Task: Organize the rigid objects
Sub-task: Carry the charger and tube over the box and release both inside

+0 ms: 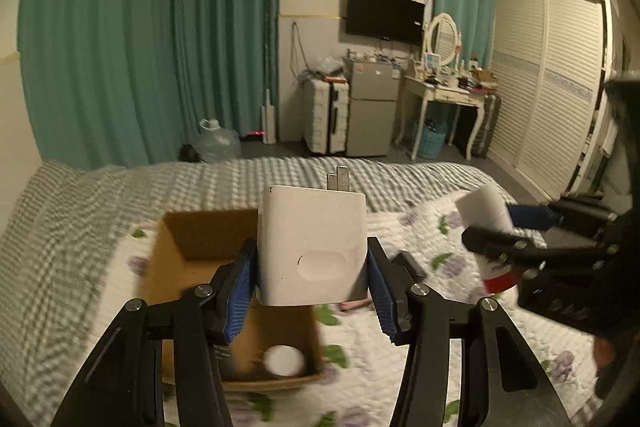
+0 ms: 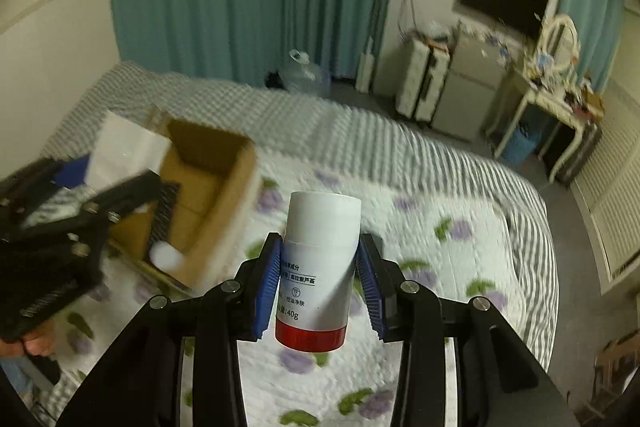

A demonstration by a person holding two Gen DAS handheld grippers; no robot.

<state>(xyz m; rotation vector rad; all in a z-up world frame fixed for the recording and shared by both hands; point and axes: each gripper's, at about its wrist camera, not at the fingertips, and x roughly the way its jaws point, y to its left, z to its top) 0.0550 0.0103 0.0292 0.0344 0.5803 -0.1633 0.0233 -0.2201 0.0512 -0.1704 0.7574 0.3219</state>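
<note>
My left gripper (image 1: 312, 267) is shut on a white charger block (image 1: 312, 247) with metal prongs on top, held above the open cardboard box (image 1: 188, 239). A white round object (image 1: 283, 359) lies in the box. My right gripper (image 2: 318, 267) is shut on a white tube with a red end (image 2: 320, 267), held above the floral quilt (image 2: 420, 247). In the left wrist view the right gripper (image 1: 504, 247) and the tube (image 1: 486, 211) show at the right. In the right wrist view the left gripper (image 2: 72, 203) hovers over the box (image 2: 224, 195) at the left.
The bed has a grey checked cover (image 1: 80, 219) at its far side. Beyond it are green curtains (image 1: 140, 39), a water jug (image 1: 218, 143), a suitcase (image 1: 326, 119), a small fridge (image 1: 370, 107), a dressing table (image 1: 444, 95) and a white wardrobe (image 1: 548, 83).
</note>
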